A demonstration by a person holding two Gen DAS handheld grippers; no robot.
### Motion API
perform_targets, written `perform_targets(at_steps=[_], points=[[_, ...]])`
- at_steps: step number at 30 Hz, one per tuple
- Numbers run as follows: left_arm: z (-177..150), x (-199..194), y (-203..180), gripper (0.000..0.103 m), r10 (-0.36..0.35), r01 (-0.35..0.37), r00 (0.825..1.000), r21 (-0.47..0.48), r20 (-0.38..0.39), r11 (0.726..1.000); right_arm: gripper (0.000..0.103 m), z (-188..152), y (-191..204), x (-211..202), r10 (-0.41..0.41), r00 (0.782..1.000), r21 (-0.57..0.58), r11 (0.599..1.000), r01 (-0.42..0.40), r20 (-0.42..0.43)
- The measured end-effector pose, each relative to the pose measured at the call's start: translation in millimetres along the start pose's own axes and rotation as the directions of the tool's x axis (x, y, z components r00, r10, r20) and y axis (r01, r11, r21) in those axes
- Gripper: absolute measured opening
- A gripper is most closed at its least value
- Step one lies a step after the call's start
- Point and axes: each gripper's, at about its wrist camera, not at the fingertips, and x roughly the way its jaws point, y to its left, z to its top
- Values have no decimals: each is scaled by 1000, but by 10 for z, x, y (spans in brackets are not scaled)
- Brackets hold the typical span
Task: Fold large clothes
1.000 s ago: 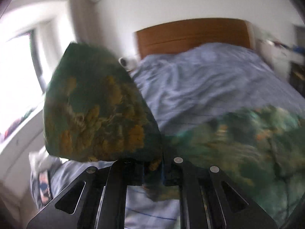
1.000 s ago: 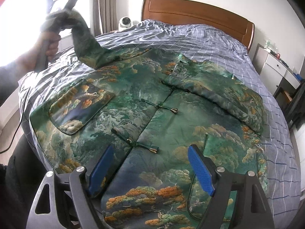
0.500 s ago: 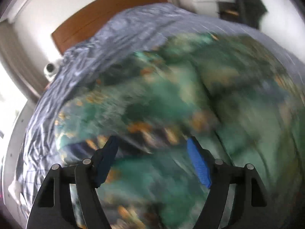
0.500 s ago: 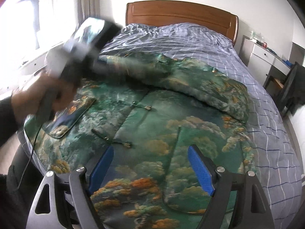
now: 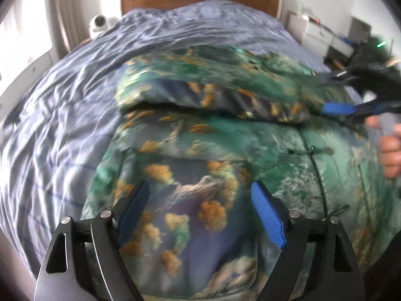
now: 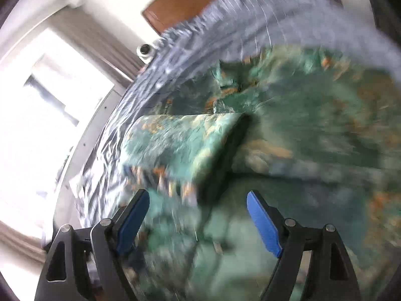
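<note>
Here the left tool is spreading its jaws, nothing between them, over one green landscape-print satin jacket lying on the blue checked bedspread. The right tool is hanging released above a blurred folded sleeve.
</note>
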Motion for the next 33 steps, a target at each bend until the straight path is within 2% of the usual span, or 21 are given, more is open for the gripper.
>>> perform_targets(at_steps=[2, 3, 5, 7, 10, 13, 15, 18, 21, 24, 25, 27, 29, 31, 33], points=[[-26, 3, 90, 84, -1, 0, 1000, -26, -3, 1000, 78, 77, -9, 297, -19, 999, 44, 999, 21, -46], [-3, 54, 120, 84, 2, -2, 1000, -34, -8, 999, 69, 99, 3, 454, -22, 997, 54, 998, 26, -76], [-39, 61, 178, 84, 4, -5, 1000, -49, -16, 999, 18, 98, 57, 632, -65, 992, 42, 997, 70, -108], [-73, 39, 255, 84, -2, 1, 1000, -68, -17, 998, 16, 135, 199, 592, -107, 992, 1, 994, 107, -64], [-74, 46, 317, 84, -26, 24, 1000, -99, -13, 995, 15, 345, 430, 332, -139, 988, -94, 985, 144, 64], [-42, 91, 305, 84, -42, 41, 999, -108, -12, 993, 15, 587, 559, 205, -216, 962, -178, 953, 244, 165], [-54, 100, 292, 84, -44, 42, 999, -107, -20, 993, 15, 668, 510, 293, -262, 949, -205, 933, 295, 174], [-75, 91, 282, 84, -45, 42, 999, -95, -31, 995, 16, 661, 351, 629, -341, 932, -238, 901, 362, 126], [-82, 55, 307, 85, -42, 39, 998, -91, -35, 995, 24, 522, 120, 785, -362, 931, -210, 907, 365, 55], [-72, 36, 336, 85, -52, 47, 998, -108, -43, 993, 39, 482, 62, 689, -368, 928, -185, 910, 371, 53], [-65, 34, 336, 85, -57, 51, 997, -113, -44, 992, 46, 498, 74, 610, -377, 924, -175, 908, 381, 58], [-27, 21, 326, 85, -73, 67, 997, -127, -39, 990, 46, 503, 167, 403, -386, 916, -186, 897, 400, 111], [21, 4, 281, 85, -84, 80, 996, -126, -33, 989, 46, 529, 357, 260, -380, 905, -258, 870, 420, 192], [63, -10, 227, 85, -85, 81, 996, -114, -32, 990, 46, 546, 556, 244, -346, 910, -341, 847, 408, 229], [126, -24, 175, 85, -80, 76, 996, -93, -38, 993, 46, 538, 722, 370, -321, 922, -431, 816, 386, 217]])
